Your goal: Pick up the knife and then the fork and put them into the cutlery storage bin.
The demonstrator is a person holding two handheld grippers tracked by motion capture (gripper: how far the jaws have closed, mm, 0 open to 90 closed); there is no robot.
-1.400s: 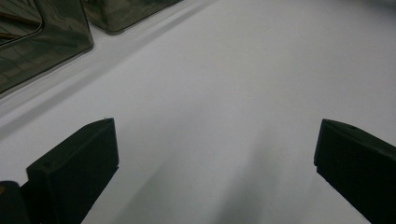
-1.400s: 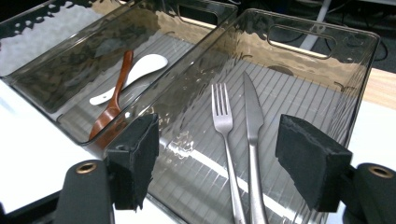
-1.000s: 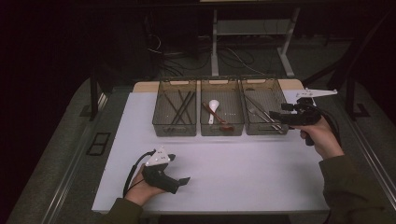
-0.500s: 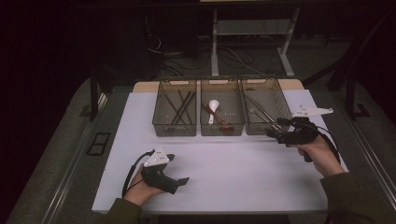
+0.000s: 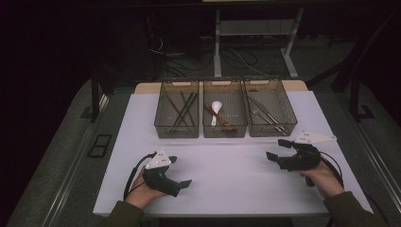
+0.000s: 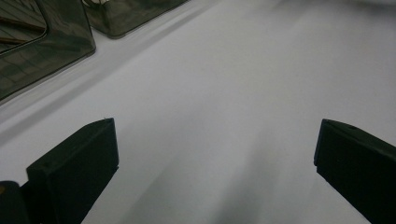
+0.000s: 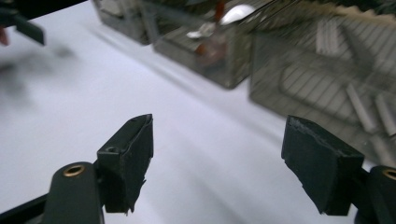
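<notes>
**White tabletop, three bins, both grippers empty**

Dark room, white table [image 5: 227, 179] with three mesh bins lined up along its far edge. Nearest the right gripper [image 5: 280, 150] is the right bin [image 5: 269, 113], holding metal cutlery, so I'd guess that's the one in play. Jaws on that gripper have just been opening and stand wide with nothing between them, hovering low near the table's right edge, in front of that bin. Middle bin [image 5: 224, 115] has a white spoon [image 5: 216, 108] and a reddish one; left bin [image 5: 177, 115] has dark sticks, probably chopsticks, so it looks sorted by type. Left gripper [image 5: 182, 171] sits parked near the front edge, jaws spread wide, holding nothing.
</notes>
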